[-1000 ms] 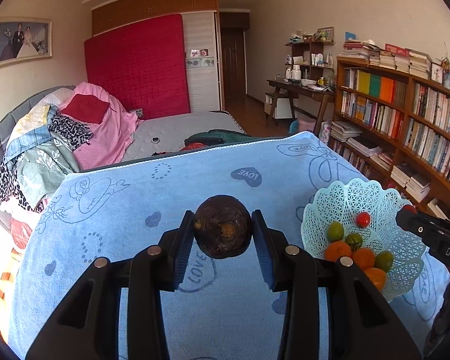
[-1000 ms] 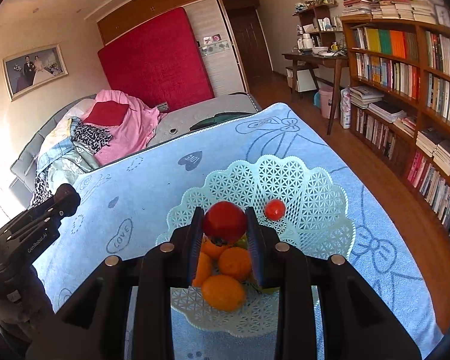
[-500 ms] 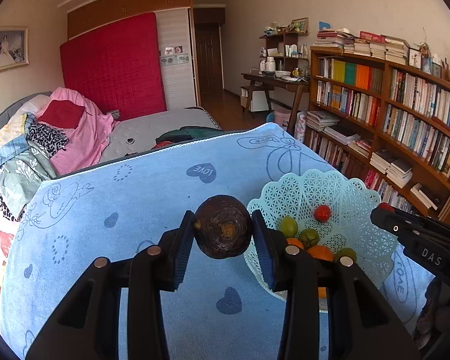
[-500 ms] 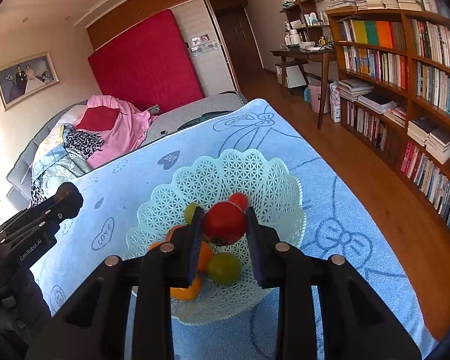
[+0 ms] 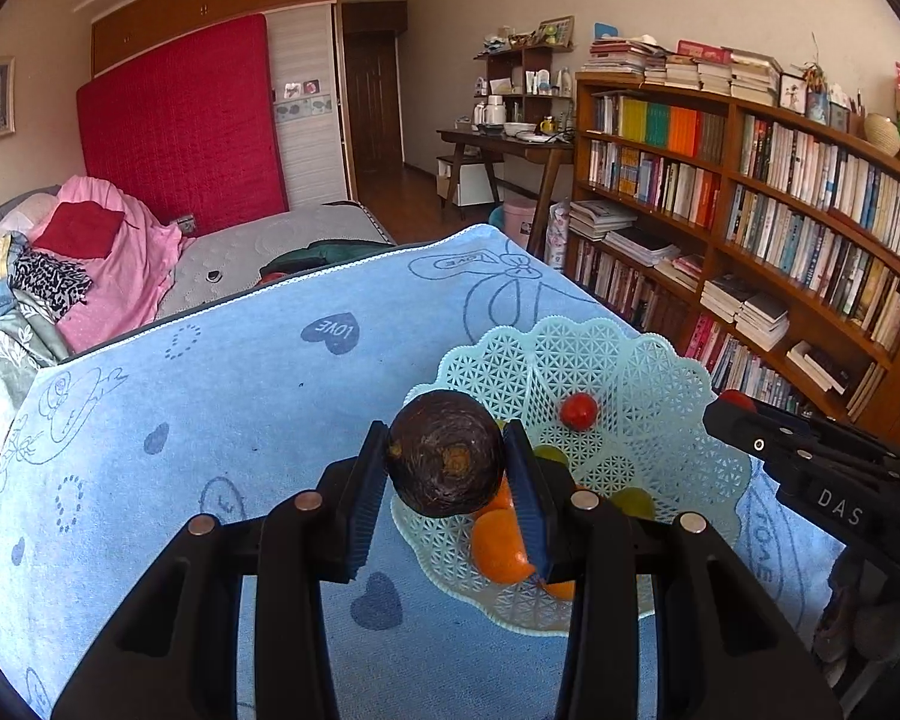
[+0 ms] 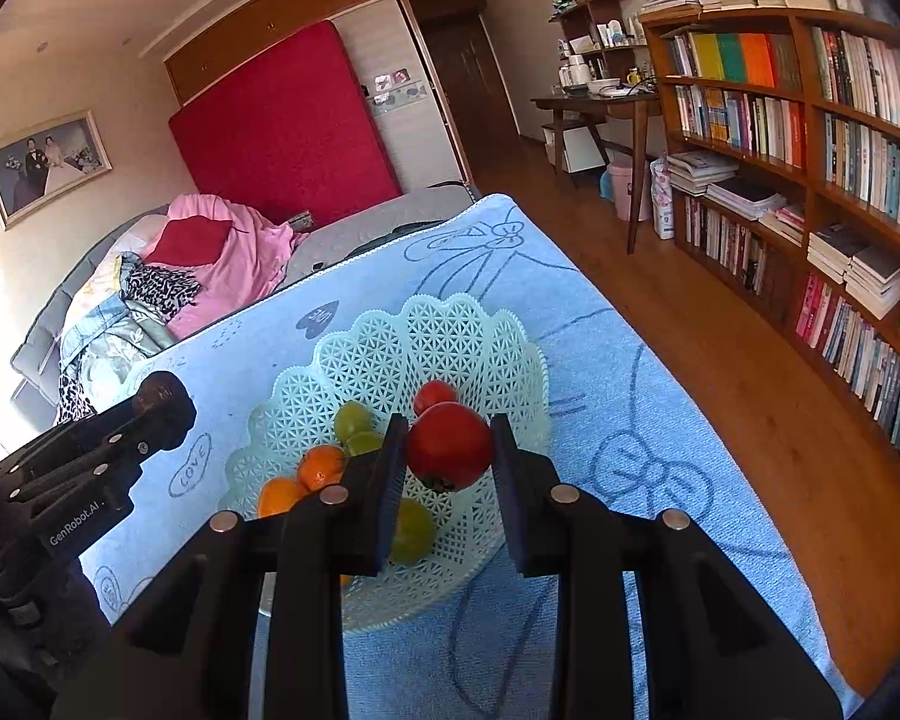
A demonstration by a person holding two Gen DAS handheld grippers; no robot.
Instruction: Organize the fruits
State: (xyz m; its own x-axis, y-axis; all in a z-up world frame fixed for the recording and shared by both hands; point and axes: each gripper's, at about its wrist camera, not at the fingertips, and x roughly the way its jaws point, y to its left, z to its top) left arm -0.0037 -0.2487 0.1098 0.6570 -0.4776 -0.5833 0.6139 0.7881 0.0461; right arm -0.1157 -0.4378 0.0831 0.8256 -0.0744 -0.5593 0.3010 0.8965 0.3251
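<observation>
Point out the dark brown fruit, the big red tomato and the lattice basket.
dark brown fruit [image 5: 444,456], left wrist view, front face.
big red tomato [image 6: 449,445], right wrist view, centre.
lattice basket [image 6: 444,336], right wrist view, far wall.

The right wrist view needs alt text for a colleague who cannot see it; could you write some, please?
The right gripper holds a red tomato above a pale green lattice basket of oranges and green fruits on a blue cloth.

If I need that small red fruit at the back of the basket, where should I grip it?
Take the small red fruit across its round middle, coming from above: it lies alone on the basket wall, apart from the oranges, so fingers fit either side.
</observation>
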